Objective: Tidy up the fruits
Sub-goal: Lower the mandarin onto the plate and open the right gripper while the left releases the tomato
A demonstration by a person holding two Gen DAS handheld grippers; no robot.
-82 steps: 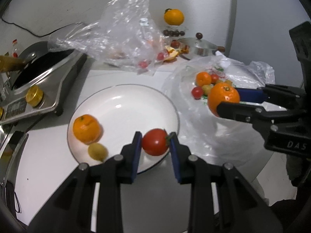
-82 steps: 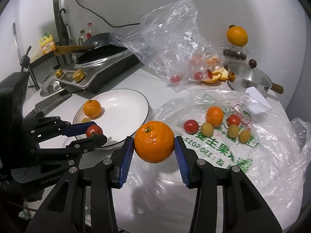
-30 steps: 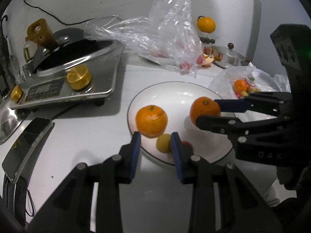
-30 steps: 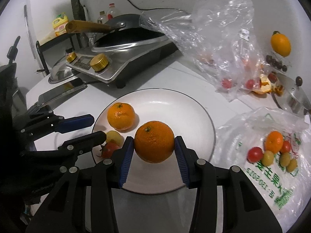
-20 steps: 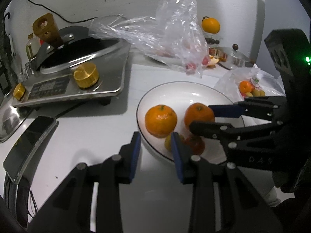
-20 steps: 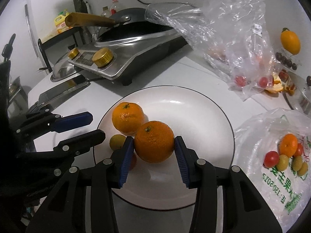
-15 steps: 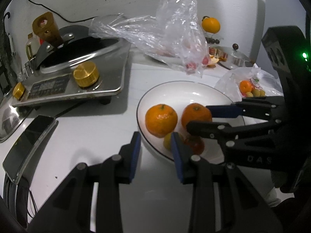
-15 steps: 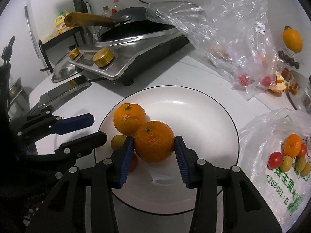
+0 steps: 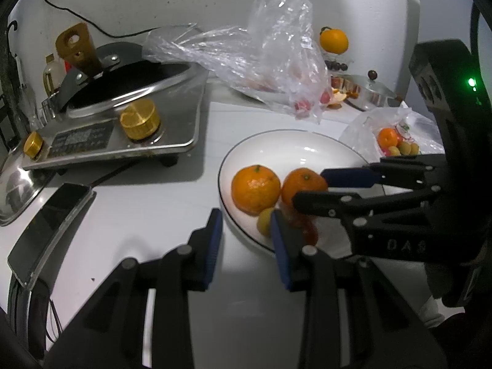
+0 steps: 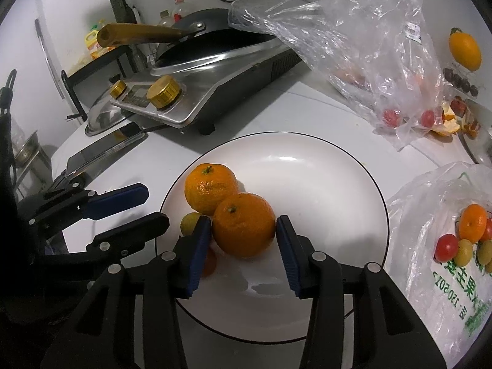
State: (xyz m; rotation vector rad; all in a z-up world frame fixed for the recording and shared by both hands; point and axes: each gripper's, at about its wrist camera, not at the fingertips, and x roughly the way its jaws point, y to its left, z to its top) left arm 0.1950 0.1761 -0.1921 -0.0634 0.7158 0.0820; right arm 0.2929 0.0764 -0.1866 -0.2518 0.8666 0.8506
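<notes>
Low in the right wrist frame's centre, the right gripper (image 10: 244,232) bracketed a mandarin (image 10: 244,224) resting on the white plate (image 10: 323,184), its pads barely parted from the peel, beside another mandarin (image 10: 210,191); the left gripper (image 9: 244,233) sat clenched, empty.

On the plate (image 10: 353,166) two mandarins (image 10: 243,224) lie touching, with a small fruit (image 10: 189,222) and a tomato (image 9: 309,230) beside them. The stove (image 10: 196,98) stands behind the plate; the bag with fruits (image 10: 461,233) lies to its right.
</notes>
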